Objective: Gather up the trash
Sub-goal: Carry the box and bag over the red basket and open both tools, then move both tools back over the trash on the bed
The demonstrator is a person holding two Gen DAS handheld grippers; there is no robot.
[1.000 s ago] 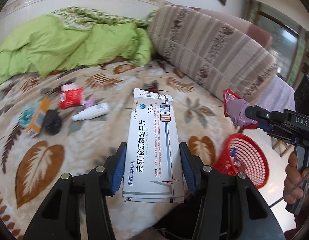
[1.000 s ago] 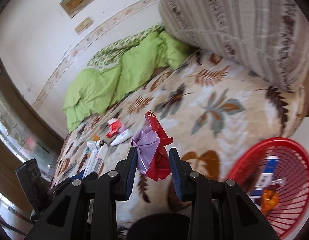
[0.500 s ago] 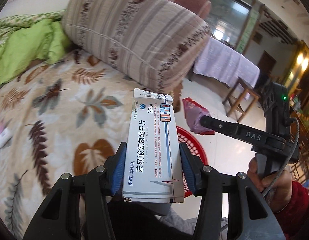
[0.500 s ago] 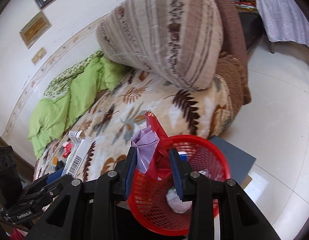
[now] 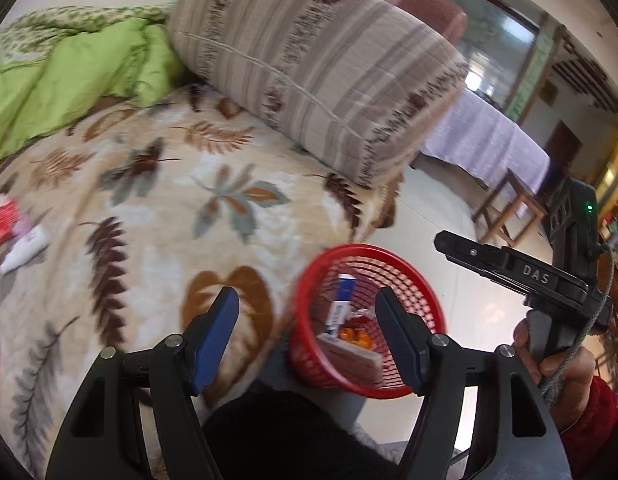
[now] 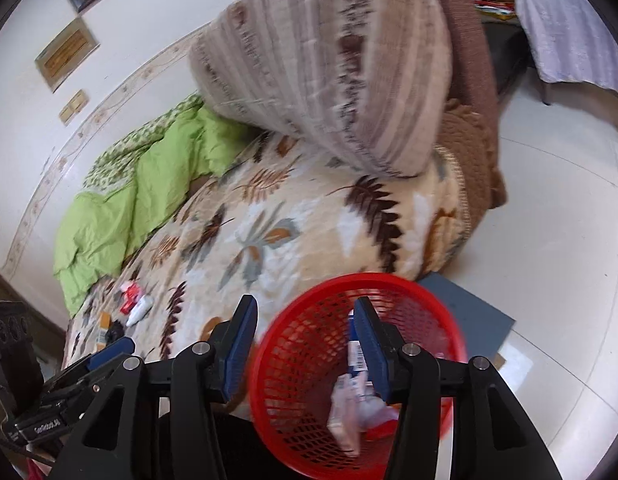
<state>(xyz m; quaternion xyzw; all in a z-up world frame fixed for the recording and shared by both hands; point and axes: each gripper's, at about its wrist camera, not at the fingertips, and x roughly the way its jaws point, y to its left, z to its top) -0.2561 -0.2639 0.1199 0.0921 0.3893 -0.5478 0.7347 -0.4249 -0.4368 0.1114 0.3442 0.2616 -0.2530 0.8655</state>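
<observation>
A red mesh basket (image 5: 423,280) (image 6: 433,304) stands on the floor beside the bed and holds several pieces of trash, among them a white and blue box (image 5: 343,300) (image 6: 359,354). My left gripper (image 5: 309,316) is open and empty above the basket's near left side. My right gripper (image 6: 305,338) is open and empty just over the basket; it also shows from the side in the left wrist view (image 5: 505,264). More trash lies far back on the bed: a red packet (image 5: 1,220) (image 6: 131,296) and a white tube (image 5: 25,246) (image 6: 141,308).
The bed has a leaf-patterned blanket (image 5: 169,208), a green quilt (image 5: 69,76) and a large striped bolster (image 5: 317,64). A grey mat (image 6: 477,320) lies under the basket on the white tile floor (image 6: 557,216). A table with a lilac cloth (image 5: 493,136) stands behind.
Both grippers have opened. The white medicine box has left my left gripper and the red and purple wrapper has left my right gripper. Both cameras have swung slightly back toward the bed.
</observation>
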